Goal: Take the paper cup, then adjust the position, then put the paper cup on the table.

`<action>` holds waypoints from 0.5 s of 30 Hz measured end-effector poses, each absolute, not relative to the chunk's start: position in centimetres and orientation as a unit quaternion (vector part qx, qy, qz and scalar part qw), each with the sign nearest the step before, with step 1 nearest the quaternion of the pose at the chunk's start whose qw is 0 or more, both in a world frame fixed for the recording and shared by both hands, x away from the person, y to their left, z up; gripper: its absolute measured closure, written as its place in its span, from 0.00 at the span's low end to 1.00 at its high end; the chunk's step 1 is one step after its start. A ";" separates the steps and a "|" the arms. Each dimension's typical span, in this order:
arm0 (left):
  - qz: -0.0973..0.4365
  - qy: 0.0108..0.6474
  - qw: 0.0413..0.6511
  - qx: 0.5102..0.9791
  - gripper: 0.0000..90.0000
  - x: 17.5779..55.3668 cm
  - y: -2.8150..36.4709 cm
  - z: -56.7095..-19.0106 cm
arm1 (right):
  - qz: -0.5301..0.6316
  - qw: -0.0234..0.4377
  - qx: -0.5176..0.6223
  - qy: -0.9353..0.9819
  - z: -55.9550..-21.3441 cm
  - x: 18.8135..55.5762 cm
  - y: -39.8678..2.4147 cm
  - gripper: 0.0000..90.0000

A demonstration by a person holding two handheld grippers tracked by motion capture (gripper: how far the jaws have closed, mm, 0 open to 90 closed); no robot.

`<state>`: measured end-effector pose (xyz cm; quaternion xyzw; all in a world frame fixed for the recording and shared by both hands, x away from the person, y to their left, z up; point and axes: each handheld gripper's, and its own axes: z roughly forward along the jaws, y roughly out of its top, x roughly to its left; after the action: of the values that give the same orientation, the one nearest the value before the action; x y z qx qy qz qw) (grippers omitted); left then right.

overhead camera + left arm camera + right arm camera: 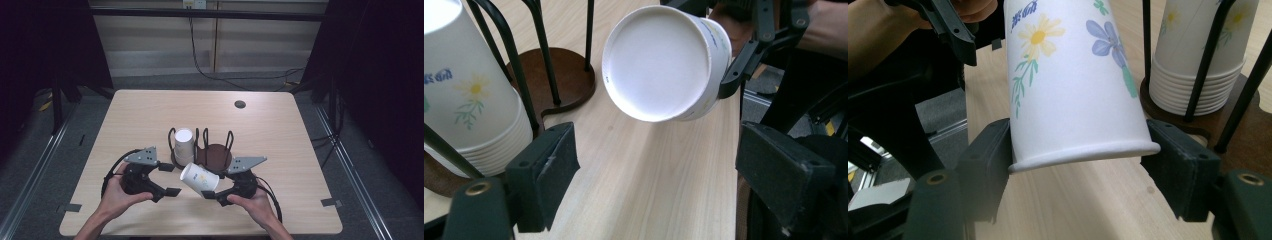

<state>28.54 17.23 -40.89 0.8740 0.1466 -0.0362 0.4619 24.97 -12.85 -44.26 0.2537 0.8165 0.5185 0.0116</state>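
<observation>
While the person's two hands sit at the near edge of the table (280,125), the right gripper (212,191) has its jaws clamped on a white paper cup (199,179) — pads pressed against the cup near its rolled rim, one on each side, as the right gripper view shows it. That cup is tipped over on a slant above the wood, its closed base pointing toward the left gripper (170,179), which stands just beside it with jaws spread wide and nothing between them. From the left gripper view, the cup's flat white bottom faces the camera, clear of both black pads. Flowers show on the cup's wall: a yellow daisy and a blue bloom with green stems.

Just behind the grippers, a dark wooden cup holder (214,156) with black wire loops rests mid-table. On its left half stands a stack of paper cups (183,145), upside down and nested, same floral print. Its right half is a bare brown disc.

Farther back — a small dark round grommet (240,104) set in the tabletop near the far edge, and black cables (200,65) trailing over the floor beyond.
</observation>
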 end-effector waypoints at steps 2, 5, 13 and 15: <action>-0.037 0.146 0.457 0.877 0.19 28.5 17.2 -41.0 | 0.515 0.011 0.252 0.819 -44.2 25.0 -12.9 0.33; -0.037 0.145 0.454 0.878 0.19 28.5 17.2 -41.1 | 0.508 0.009 0.252 0.824 -44.2 25.0 -12.9 0.33; -0.038 0.148 0.451 0.879 0.19 28.3 17.5 -41.2 | 0.488 0.004 0.245 0.838 -44.0 25.1 -12.7 0.33; -0.027 0.152 0.448 0.881 0.20 28.3 17.7 -41.1 | 0.485 0.005 0.245 0.839 -44.0 25.1 -12.7 0.33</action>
<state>28.30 17.73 -41.07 0.8806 0.1518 -0.0271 0.4481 25.08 -12.72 -44.00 0.2452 0.8394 0.4851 0.0050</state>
